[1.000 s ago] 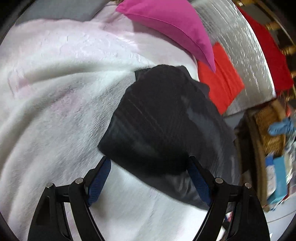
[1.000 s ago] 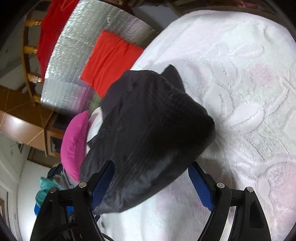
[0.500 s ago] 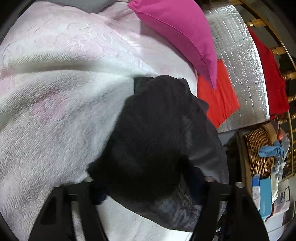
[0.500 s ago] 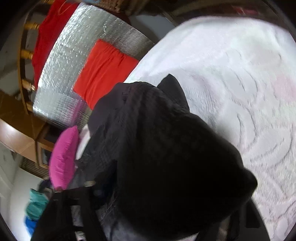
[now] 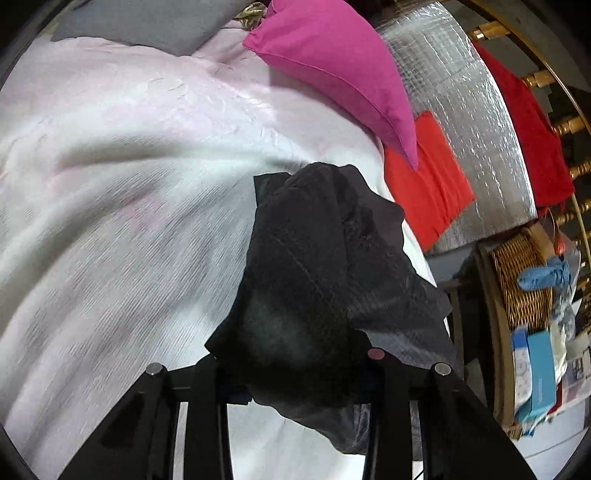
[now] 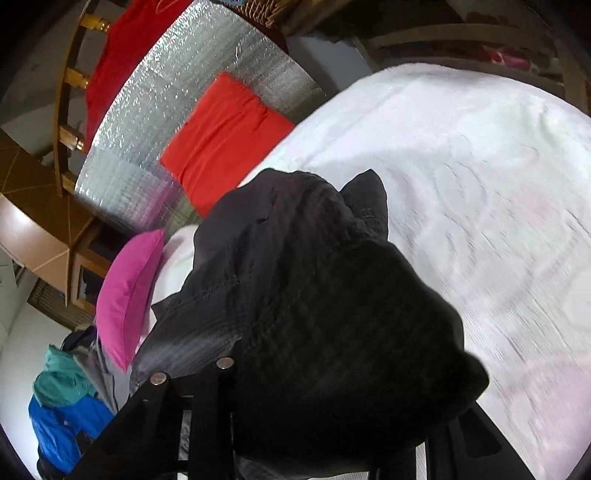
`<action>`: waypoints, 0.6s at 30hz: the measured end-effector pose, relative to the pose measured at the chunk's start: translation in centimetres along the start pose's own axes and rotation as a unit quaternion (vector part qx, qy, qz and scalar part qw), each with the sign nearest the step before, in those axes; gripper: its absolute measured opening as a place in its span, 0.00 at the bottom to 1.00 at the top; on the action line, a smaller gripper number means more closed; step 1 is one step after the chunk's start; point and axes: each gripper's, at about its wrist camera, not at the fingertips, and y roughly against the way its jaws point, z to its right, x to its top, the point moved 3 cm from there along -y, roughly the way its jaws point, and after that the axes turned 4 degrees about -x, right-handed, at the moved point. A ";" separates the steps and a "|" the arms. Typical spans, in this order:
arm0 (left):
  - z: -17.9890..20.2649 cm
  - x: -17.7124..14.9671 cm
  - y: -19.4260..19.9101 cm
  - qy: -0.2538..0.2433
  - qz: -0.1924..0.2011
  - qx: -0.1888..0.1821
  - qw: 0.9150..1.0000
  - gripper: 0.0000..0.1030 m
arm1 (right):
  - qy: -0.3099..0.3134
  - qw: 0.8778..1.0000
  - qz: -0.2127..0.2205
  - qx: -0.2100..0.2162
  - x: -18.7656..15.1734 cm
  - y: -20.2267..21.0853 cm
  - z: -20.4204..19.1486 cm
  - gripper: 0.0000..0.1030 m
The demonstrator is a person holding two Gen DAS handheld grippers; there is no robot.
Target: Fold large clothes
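Observation:
A black garment (image 5: 314, 258) lies bunched on the white bedspread (image 5: 110, 221). Its near end is gathered up between the jaws of my left gripper (image 5: 295, 365). Those jaws are closing and the cloth hides the pads. In the right wrist view the same black garment (image 6: 314, 277) fills the space between the jaws of my right gripper (image 6: 343, 398). They are closing too, with a thick wad of cloth pressed between them. Both fingertip pairs are covered by fabric. The held ends are raised a little off the bedspread (image 6: 480, 166).
A pink pillow (image 5: 332, 66) and a grey pillow (image 5: 147, 22) sit at the bed's far side. Beside the bed, an orange cloth (image 5: 424, 184) lies on a silver foil mat (image 5: 461, 110). A wicker basket (image 5: 517, 280) stands at the right. Blue and teal clothes (image 6: 62, 424) are piled low left.
Both grippers went from wide open around the garment's edge to closed in on it. The cloth is now bunched between the jaws and lifted slightly.

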 end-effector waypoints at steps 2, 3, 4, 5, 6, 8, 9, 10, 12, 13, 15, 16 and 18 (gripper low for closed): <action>-0.3 -1.4 1.3 -0.003 -0.010 0.003 1.000 0.35 | 0.000 1.000 -0.011 0.002 -0.9 1.4 0.5 0.35; -0.5 -2.3 2.1 -0.006 -0.015 0.009 1.000 0.35 | -0.002 1.000 -0.018 0.004 -1.8 2.4 0.9 0.35; -0.6 -3.0 2.9 -0.009 -0.018 0.014 1.000 0.35 | -0.003 1.000 -0.024 0.005 -2.7 3.2 1.4 0.35; -0.8 -3.6 3.6 -0.013 -0.018 0.018 1.000 0.35 | -0.003 1.000 -0.028 0.007 -3.3 3.8 1.9 0.35; -1.2 -4.5 4.5 -0.016 -0.017 0.019 1.000 0.35 | -0.003 0.999 -0.036 0.009 -4.6 4.9 2.5 0.35; -2.3 -6.5 6.5 -0.015 -0.017 0.022 1.000 0.35 | -0.007 0.999 -0.046 0.013 -6.5 6.6 3.6 0.35; -2.9 -7.5 7.2 -0.017 -0.019 0.026 0.999 0.35 | -0.008 0.999 -0.048 0.015 -7.5 7.4 4.2 0.35; -3.4 -8.5 7.8 -0.019 -0.023 0.033 0.999 0.35 | -0.007 0.999 -0.052 0.016 -8.5 8.1 4.9 0.35; -4.4 -10.2 8.9 -0.017 -0.033 0.040 0.999 0.39 | -0.004 0.998 -0.063 0.011 -10.2 9.3 6.0 0.37; -4.7 -10.6 9.1 -0.015 -0.039 0.047 0.998 0.47 | -0.004 0.997 -0.071 0.007 -10.7 9.7 6.5 0.43; -5.5 -11.0 9.6 -0.011 -0.060 0.074 0.995 0.59 | -0.020 0.996 -0.092 0.000 -11.1 10.2 7.3 0.50; -5.6 -11.0 10.1 -0.012 -0.064 0.080 0.995 0.61 | -0.026 0.995 -0.101 -0.002 -11.2 10.7 7.6 0.59; -5.7 -11.2 11.8 -0.031 -0.072 0.084 0.993 0.64 | -0.017 0.993 -0.113 -0.006 -11.5 12.6 8.6 0.65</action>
